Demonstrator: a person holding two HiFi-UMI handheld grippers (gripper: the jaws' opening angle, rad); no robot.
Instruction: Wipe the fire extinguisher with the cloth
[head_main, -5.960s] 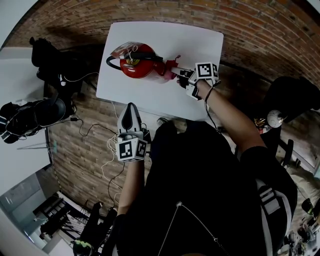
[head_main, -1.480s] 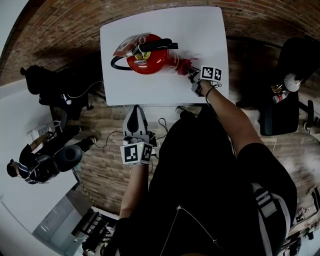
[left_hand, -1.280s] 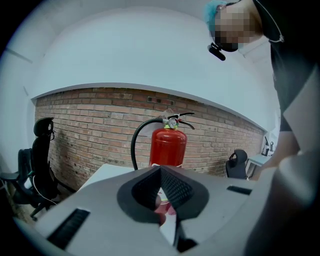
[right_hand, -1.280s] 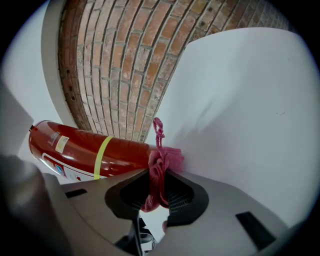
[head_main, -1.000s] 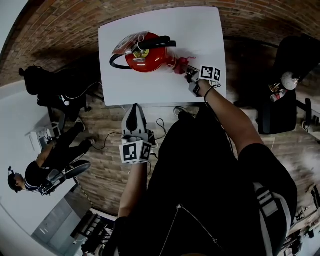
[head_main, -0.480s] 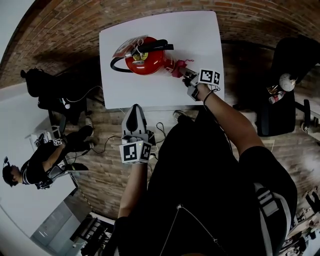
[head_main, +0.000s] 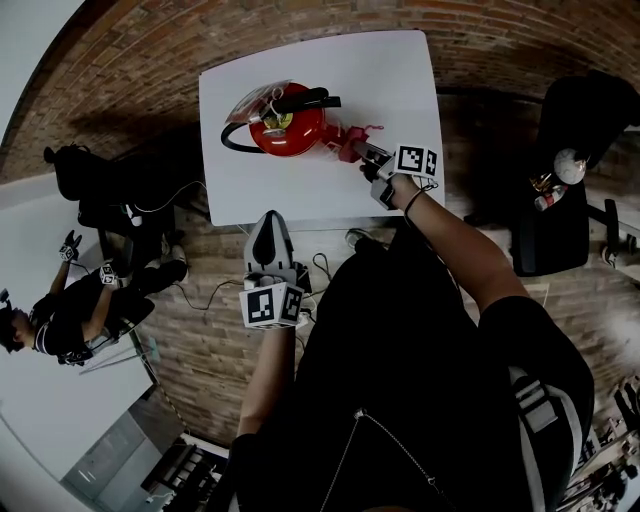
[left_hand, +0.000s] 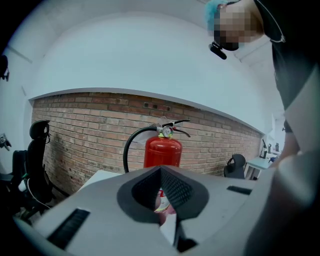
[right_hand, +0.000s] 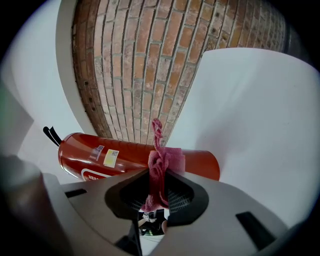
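**Station Status: Extinguisher on Table, Cloth in Right Gripper**

1. Left gripper (head_main: 268, 222): it is held low, in front of the person and short of the table edge. In the left gripper view the jaws are closed tip to tip with nothing between them. The cube at its rear carries black-and-white square markers.

2. Right gripper (head_main: 366, 156): it reaches over the near right part of the table. Its jaws are clenched on a pink cloth (right_hand: 159, 170), which bunches and sticks out past the tips.

3. Surface: a white rectangular table (head_main: 395, 80) with a plain matte top.

4. Fire extinguisher (head_main: 290, 126): it stands upright at the middle of the table. The cloth (head_main: 350, 142) lies against the lower right side of the red cylinder. A black hose (left_hand: 128, 147) arcs from the valve head, and a round gauge (left_hand: 165, 131) sits below the black lever.

5. Labels: a white sticker and a yellow sticker (right_hand: 110, 158) are fixed to the cylinder, with a white band of print beneath them. The writing is too small to read.

6. Room: a brick wall (left_hand: 75, 120) stands behind the table. Cables (head_main: 200, 290) trail over the floor. A black office chair (head_main: 590, 110) stands to the right, and a second person (head_main: 60, 322) is at the far left.
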